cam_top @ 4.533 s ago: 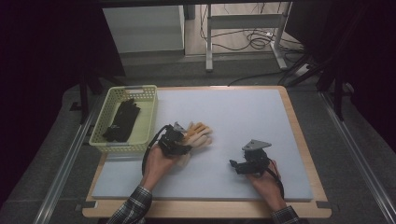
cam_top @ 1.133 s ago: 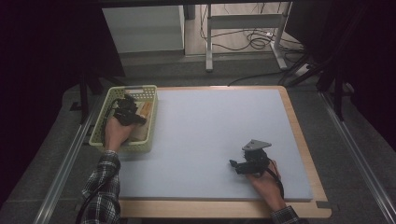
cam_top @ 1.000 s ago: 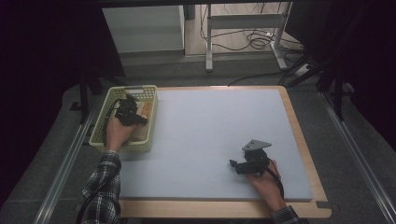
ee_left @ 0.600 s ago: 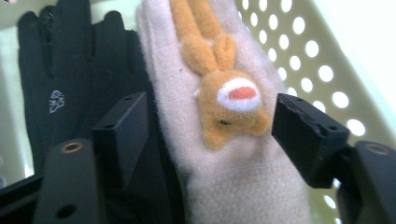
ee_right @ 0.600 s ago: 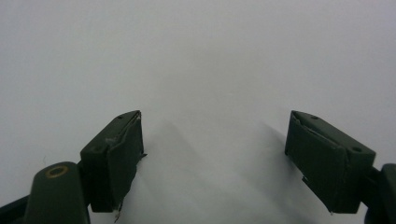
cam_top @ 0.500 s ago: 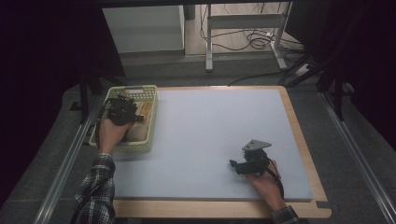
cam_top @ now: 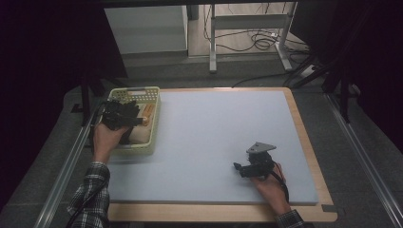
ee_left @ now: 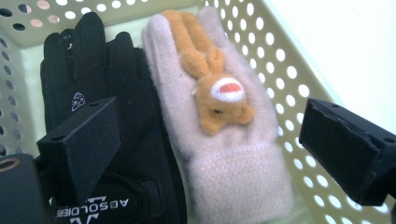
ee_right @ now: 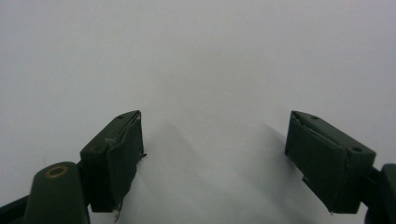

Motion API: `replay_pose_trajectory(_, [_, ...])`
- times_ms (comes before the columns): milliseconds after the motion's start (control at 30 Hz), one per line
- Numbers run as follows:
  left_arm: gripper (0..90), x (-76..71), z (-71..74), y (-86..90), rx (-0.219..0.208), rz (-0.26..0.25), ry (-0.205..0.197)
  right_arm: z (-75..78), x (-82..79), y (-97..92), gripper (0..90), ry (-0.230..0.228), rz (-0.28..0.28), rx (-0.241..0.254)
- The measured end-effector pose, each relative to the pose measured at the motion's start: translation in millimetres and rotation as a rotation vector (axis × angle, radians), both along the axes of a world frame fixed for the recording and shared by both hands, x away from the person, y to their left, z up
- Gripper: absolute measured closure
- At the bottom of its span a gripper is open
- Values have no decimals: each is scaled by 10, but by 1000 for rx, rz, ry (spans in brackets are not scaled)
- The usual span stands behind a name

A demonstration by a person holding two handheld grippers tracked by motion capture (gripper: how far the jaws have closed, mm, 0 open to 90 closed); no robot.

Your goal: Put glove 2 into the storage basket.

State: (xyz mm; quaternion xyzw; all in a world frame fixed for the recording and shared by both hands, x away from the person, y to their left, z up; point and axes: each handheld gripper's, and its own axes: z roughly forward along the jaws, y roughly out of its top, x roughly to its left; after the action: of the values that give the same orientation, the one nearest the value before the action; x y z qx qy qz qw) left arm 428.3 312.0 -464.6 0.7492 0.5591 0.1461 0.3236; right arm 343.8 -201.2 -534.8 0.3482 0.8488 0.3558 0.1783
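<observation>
Where a few seconds back the pink glove lay out on the worktop under the left gripper, that pink glove (ee_left: 219, 126) now lies in the pale green basket (cam_top: 153, 137), and the left gripper (cam_top: 124, 115) hangs over the basket's near half with its fingers (ee_left: 81, 144) just opened wide, nothing between them; about a second ago it sat a little deeper over the basket. The right gripper (cam_top: 251, 166) has kept its place near the front right of the worktop (cam_top: 218, 128), fingers (ee_right: 114, 156) well apart over bare white surface and gripping nothing. The basket stands at the worktop's left edge, by the metal rail (cam_top: 66, 171), so the left hand (cam_top: 107, 140) has little room on that side, while the whole middle and back of the white sheet lies open between the two grippers. The left gripper view shows what the high view blurs: the pink glove lies flat, cuff toward the camera, with an orange animal figure (ee_left: 212, 88) sewn on its back, touching a black glove (ee_left: 116, 140) beside it, and its far side is close to the perforated basket wall. The high view gives the wooden border (cam_top: 309, 142) round the sheet
</observation>
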Motion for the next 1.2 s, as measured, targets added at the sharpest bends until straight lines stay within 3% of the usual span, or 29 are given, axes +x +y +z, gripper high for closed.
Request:
replay_pose_trajectory(200, [41,-85,20,32,-16,-8,-22,0,-1,0,189,0,0,0])
replay_pose_trajectory(333, [30,-137,24,40,5,-20,-27,0,-1,0,188,-1,0,-1])
replay_pose_trajectory(600, [23,-225,52,44,-4,-31,-61,0,-1,1,187,-2,-1,-2])
replay_pose_trajectory(1067, [14,-433,150,-108,16,-91,-118,2,-2,1,186,-2,-1,-5])
replay_pose_trajectory(1200, [14,-487,162,-173,-5,-111,-136,3,-2,0,185,-2,0,-5])
